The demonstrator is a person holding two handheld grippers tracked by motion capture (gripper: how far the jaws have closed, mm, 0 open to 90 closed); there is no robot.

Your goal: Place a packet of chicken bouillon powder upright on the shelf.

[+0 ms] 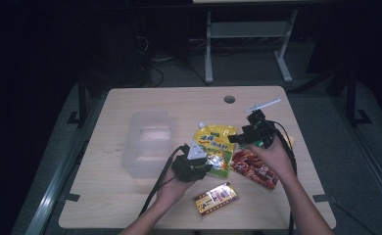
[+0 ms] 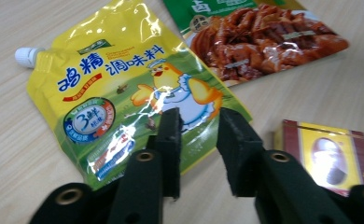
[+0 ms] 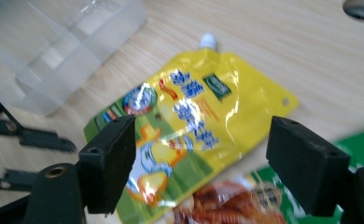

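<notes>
A yellow spouted seasoning pouch [image 1: 216, 144] lies flat at the table's middle. My left gripper [image 1: 207, 164] hovers at the pouch's near edge. In the left gripper view its jaws [image 2: 199, 128] stand narrowly apart over the pouch [image 2: 124, 79]'s lower corner, and the pads are not pressing on it. My right gripper [image 1: 234, 138] is above the pouch's right side. Its jaws [image 3: 201, 140] are wide open over the pouch [image 3: 203, 116], with nothing held. A packet of red braised meat [image 1: 255, 169] lies right of the pouch. A small red and gold box [image 1: 216, 198] lies nearer me.
A clear plastic container [image 1: 147, 144] stands left of the pouch, its wall [image 3: 54, 46] close by in the right gripper view. A cable hole [image 1: 229, 99] sits near the table's far edge. Both gripper cables trail back over the near edge.
</notes>
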